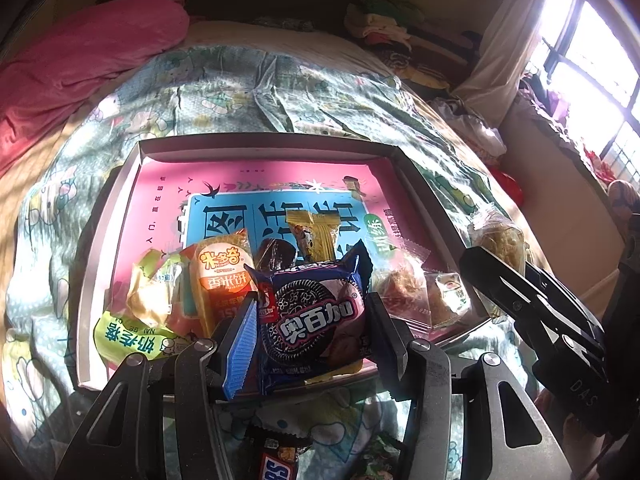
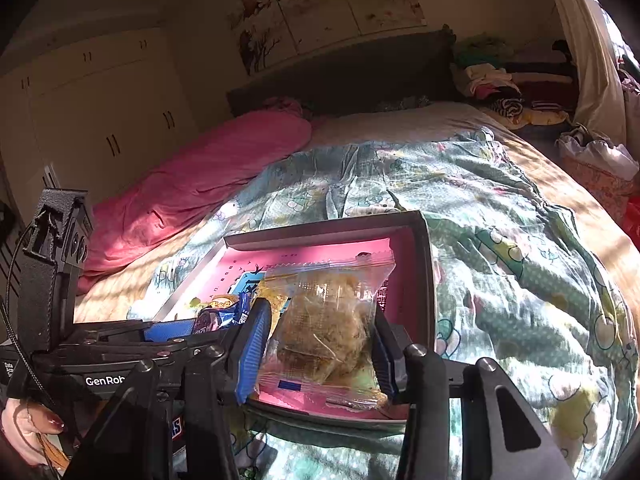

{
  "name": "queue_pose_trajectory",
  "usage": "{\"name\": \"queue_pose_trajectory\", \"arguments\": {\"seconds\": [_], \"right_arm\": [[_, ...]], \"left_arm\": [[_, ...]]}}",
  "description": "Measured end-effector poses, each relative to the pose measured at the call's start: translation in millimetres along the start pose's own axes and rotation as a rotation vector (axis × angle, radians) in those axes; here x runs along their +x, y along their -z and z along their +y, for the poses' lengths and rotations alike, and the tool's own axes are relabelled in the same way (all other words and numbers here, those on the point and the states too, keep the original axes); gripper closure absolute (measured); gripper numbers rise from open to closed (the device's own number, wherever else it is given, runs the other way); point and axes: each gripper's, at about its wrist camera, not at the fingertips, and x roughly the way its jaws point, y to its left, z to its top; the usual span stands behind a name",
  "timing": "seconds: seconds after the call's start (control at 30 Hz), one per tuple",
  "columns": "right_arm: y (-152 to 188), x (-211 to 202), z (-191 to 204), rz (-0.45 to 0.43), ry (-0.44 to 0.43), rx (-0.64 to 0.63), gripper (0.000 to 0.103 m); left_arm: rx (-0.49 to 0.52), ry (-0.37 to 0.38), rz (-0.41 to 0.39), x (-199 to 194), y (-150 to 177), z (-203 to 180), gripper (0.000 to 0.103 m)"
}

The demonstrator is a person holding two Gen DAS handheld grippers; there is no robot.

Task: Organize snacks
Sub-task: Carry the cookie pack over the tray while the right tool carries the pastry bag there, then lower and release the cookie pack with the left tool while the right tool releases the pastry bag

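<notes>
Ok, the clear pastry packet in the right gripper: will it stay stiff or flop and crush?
The clear packet probably flops at its edges: thin crinkled film stands loose above the pads. The pastry inside looks flaky, so a harder squeeze likely crushes it. The glossy film may slip, though the right gripper holds it over the tray.

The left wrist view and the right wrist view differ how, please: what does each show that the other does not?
Only the left wrist view shows the orange rice-cracker pack and the yellow wafer pack. Only the right wrist view shows the white wardrobe and wall pictures. Both show the pink-lined box, the Oreo-style pack and the clear pastry bag.
</notes>
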Motion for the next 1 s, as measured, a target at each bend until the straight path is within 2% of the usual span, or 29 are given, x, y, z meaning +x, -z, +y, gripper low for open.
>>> {"name": "queue_pose_trajectory", "arguments": {"seconds": [1.0], "right_arm": [[13,33,1,0.105,0.002,-0.032,0.055]], "left_arm": [[0.015,-0.01,0.013,5,0,-1,0.049]]}}
